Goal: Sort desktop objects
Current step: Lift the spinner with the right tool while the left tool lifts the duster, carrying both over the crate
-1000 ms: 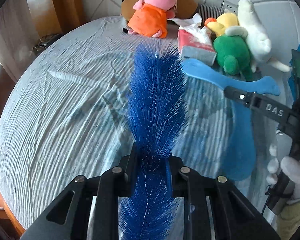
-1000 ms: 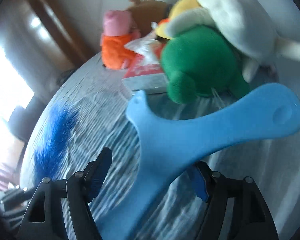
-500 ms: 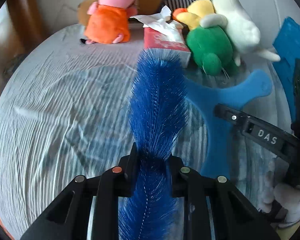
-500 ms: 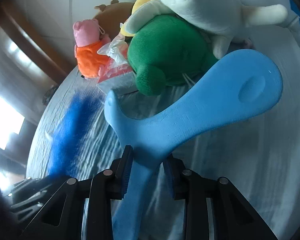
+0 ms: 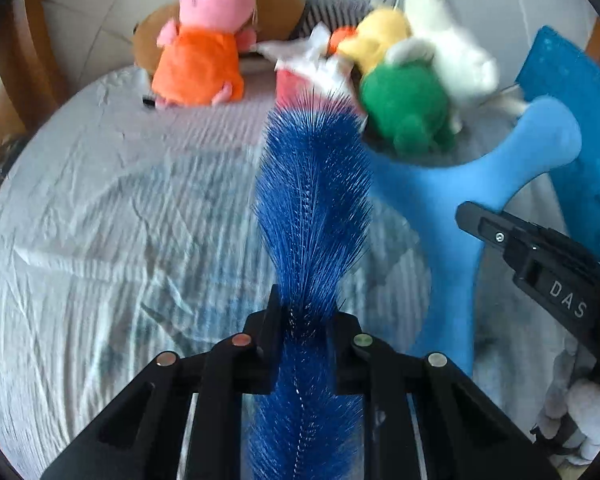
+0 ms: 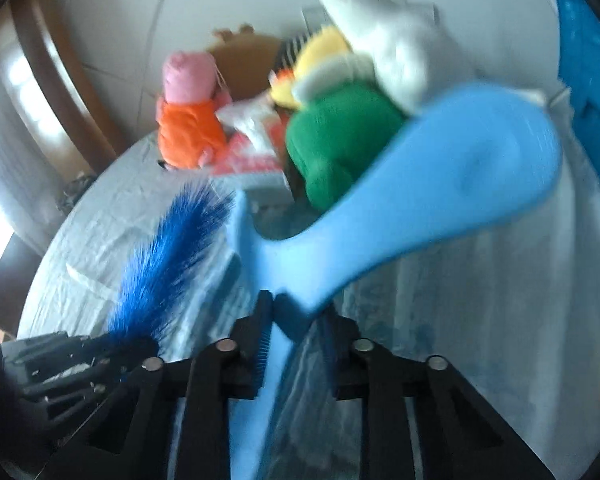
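**Both grippers clamped, one blue thing each**

Left gripper (image 5: pixel 304 320) is closed tight on the dark blue bristle brush (image 5: pixel 314 200), bristles fanning out ahead over the table. Right gripper (image 6: pixel 296 320) is pinched on the stem of a light blue plastic paddle-shaped thing (image 6: pixel 460 168) (can't tell what it is). Underneath is a round table with a wrinkled pale cloth (image 5: pixel 100 220). At the far edge: pig plush (image 5: pixel 204 44), green plush (image 5: pixel 408 108), white plush (image 5: pixel 452 52), tissue pack (image 5: pixel 296 84). Right view is blurry.
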The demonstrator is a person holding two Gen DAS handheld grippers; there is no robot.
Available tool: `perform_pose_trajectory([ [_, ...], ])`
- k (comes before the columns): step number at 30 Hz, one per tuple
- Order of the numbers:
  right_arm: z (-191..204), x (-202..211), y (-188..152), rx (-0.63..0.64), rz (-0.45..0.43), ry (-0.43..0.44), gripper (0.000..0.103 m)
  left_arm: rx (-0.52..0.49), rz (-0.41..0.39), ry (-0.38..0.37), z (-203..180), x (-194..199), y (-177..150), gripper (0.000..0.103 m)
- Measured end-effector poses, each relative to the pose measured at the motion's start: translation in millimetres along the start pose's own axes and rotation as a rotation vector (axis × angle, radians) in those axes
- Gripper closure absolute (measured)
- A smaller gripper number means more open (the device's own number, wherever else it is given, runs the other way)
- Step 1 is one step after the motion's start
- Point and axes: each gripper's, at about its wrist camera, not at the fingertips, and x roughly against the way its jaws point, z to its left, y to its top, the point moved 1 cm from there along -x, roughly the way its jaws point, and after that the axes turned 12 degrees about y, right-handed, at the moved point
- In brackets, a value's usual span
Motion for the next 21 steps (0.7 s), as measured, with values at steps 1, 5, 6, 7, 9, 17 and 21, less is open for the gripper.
perform_pose_trajectory([
  [1, 3.2, 9.9, 3.2, 0.001, -0.017, -0.005, 0.087, -0.002, -0.011, -0.006, -0.1, 6.6, 1.9, 0.086],
  [5, 13.3, 45.7, 10.6, 0.008, -0.064, -0.016, 0.09, -0.025, -0.065, -0.031, -6.5, 38.8, 11.8, 0.086],
  [6, 15.2, 51.3, 11.3, 0.007, -0.071, -0.008, 0.09, -0.03, -0.079, -0.035, -8.1, 45.3, 14.7, 0.086],
  [7, 16.6, 53.9, 11.5, 0.003, -0.076, 0.006, 0.09, -0.035, -0.089, -0.036, -9.2, 50.9, 16.5, 0.086],
  [9, 19.3, 59.2, 12.0, -0.006, -0.086, 0.036, 0.09, -0.045, -0.099, -0.034, -8.9, 58.4, 17.4, 0.086],
  [17, -50.9, 48.3, -23.7, -0.278, -0.033, -0.017, 0.045, -0.039, -0.032, -0.007, -5.4, 33.8, 6.3, 0.086],
  [21, -72.6, 33.5, -31.8, -0.305, 0.004, -0.016, 0.053, -0.03, 0.028, 0.011, -10.6, 4.5, -0.4, 0.086],
])
